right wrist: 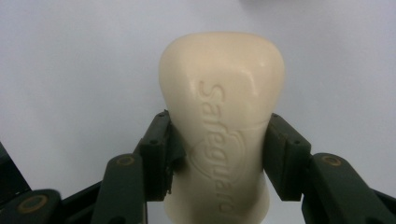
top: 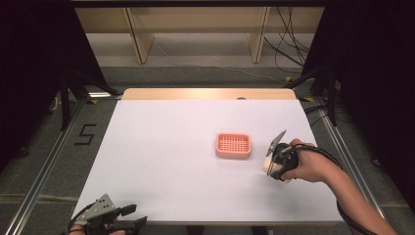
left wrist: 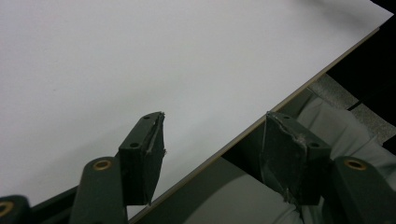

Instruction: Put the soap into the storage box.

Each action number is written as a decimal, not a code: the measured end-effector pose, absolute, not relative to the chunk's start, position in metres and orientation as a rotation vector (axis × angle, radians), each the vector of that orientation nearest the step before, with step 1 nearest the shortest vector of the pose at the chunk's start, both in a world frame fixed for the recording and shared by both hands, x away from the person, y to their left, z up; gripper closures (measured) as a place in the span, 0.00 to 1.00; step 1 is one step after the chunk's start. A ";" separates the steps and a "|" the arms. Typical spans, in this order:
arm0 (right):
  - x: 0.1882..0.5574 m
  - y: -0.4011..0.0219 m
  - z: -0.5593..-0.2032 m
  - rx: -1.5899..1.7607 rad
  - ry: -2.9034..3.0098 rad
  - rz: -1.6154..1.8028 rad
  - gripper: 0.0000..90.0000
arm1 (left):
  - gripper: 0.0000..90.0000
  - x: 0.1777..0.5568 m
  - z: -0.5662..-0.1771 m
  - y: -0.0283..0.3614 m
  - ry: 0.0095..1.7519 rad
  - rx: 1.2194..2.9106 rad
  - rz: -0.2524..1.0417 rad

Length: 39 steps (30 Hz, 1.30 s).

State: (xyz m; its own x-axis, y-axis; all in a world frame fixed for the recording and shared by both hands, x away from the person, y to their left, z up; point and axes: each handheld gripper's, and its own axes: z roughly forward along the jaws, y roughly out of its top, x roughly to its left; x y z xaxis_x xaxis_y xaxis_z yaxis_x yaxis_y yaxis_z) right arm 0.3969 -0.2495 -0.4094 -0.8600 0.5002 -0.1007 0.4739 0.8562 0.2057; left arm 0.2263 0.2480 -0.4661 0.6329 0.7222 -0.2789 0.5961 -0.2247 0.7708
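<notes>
A cream soap bar [right wrist: 219, 126] with raised lettering stands between the jaws of my right gripper [right wrist: 218, 154], which is shut on its lower half. From above, that right gripper [top: 272, 165] sits at the table's right side with the soap bar [top: 267, 165] under it, just right of a pink slatted soap dish [top: 233, 145] that holds nothing. My left gripper [top: 131, 217] rests at the near left edge of the table, open. Its own camera shows the left gripper [left wrist: 212, 158] straddling the table edge, with nothing between the fingers [left wrist: 142, 156].
The white table top [top: 161, 156] spreads wide between the two grippers. Wooden shelf legs [top: 139, 39] and loose cables [top: 288, 44] lie on the floor beyond the far edge. A grey trouser leg [left wrist: 336, 135] shows below the near edge.
</notes>
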 end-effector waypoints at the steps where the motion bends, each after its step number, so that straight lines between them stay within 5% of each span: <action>1: 0.397 -0.249 -0.409 0.771 2.881 0.255 0.56 | 0.43 0.226 -0.467 0.248 1.040 1.916 0.170; 39: 0.408 -0.243 -0.410 0.792 2.756 0.387 0.56 | 0.43 0.226 -0.466 0.248 1.044 1.913 0.173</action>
State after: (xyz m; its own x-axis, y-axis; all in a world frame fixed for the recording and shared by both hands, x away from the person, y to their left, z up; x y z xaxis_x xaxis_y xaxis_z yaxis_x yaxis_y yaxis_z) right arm 0.4084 -0.2433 -0.4102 -0.8215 0.5466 -0.1622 0.4809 0.8171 0.3179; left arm 0.2261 0.2479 -0.4663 0.6306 0.7235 -0.2810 0.5945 -0.2175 0.7742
